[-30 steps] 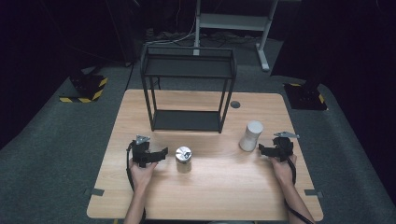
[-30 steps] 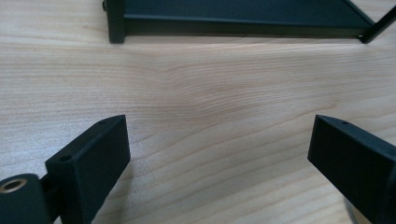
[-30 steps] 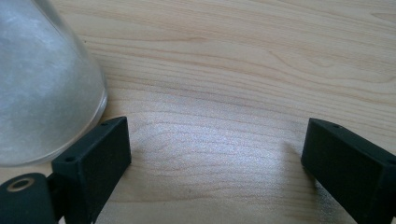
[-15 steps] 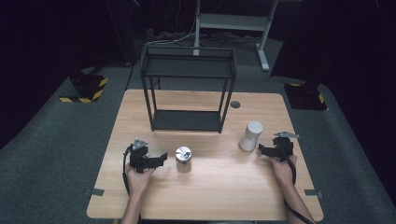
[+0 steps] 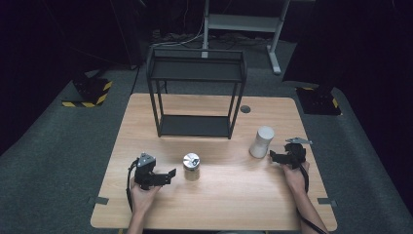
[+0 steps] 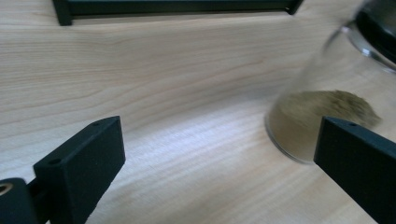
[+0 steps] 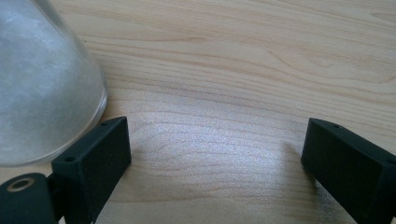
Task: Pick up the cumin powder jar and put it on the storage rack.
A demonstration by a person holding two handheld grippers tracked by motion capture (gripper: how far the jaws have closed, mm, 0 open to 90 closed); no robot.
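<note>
Flanking the spice jar point(image 5: 191, 165), left gripper point(image 5: 168, 176) gapes.

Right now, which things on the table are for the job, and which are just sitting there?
For the job:
- small glass jar with a silver lid and brownish powder
- white frosted glass jar
- left hand-held gripper, open beside the small jar, jaws just opened
- right hand-held gripper, open

Just sitting there:
- black metal two-tier shelf rack
- light wooden table

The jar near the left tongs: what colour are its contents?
Olive-brown powder low in the clear glass jar, seen best in the left gripper view.
</note>
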